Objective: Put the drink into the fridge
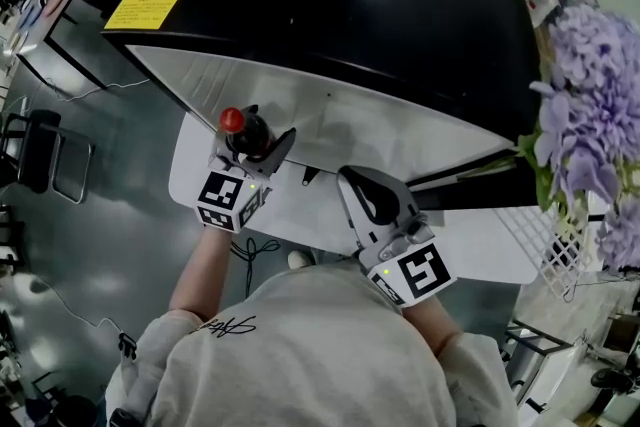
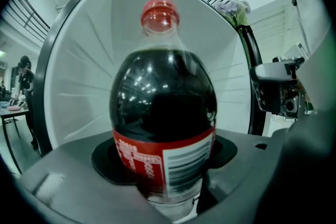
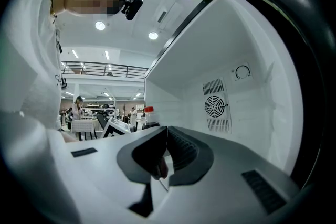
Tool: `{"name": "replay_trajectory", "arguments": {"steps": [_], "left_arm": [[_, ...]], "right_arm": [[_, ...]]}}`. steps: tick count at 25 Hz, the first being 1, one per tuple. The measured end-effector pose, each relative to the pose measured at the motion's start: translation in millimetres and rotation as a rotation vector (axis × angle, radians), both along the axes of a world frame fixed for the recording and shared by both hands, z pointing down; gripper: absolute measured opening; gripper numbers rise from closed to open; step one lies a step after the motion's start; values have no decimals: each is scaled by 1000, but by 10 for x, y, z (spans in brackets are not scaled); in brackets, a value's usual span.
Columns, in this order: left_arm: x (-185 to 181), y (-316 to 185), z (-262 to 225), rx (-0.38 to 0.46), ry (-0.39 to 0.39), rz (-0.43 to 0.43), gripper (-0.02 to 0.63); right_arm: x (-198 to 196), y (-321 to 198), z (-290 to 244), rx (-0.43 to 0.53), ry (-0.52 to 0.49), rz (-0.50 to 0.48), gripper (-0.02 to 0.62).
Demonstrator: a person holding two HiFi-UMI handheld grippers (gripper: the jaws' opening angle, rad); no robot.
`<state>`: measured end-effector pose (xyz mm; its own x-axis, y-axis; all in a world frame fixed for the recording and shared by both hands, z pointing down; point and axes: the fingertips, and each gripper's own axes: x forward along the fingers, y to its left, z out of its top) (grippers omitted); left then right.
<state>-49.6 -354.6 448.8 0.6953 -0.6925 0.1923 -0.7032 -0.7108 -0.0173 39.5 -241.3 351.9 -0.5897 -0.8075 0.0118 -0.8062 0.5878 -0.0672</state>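
Around you is a large, brightly lit hall with ceiling lamps, a railed gallery and tables far off. Right in front of you is the black, round-backed fridge [image 1: 380, 115], standing open to its white interior, with purple flowers [image 1: 590, 85] to its right. Your left gripper [image 1: 258, 143] has its jaws spread wide around the drink bottle [image 2: 163, 113], pressing on the body at the red label [image 2: 139, 157]. It holds the bottle upright at the near left of the fridge's opening, against the white lining. No view shows whether its base rests on anything. Your right gripper [image 3: 167, 152] has its jaws closed together with nothing between them, and it points into the compartment towards the fan grille [image 3: 214, 106] on the far wall. The dark liquid reaches up to the shoulder, so expect a heavy load that wants to tip over above the grip. A sealed, full plastic bottle should feel fairly stiff, but its smooth, rounded wall and glossy label are likely to slip, and a hard squeeze could dent it. The low hold around the widest part of the body looks sound to me. The narrow neck under the red cap [image 2: 159, 13] would give the pads far less to bear on. Keep the bottle upright, and let go only once you feel the base seated.
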Motion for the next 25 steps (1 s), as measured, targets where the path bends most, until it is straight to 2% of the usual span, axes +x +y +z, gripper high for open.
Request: {"name": "replay_trajectory", "arguments": {"steps": [25], "left_arm": [[152, -482, 148, -8, -21, -11, 321]], "right_arm": [[89, -95, -8, -4, 12, 17, 12]]}}
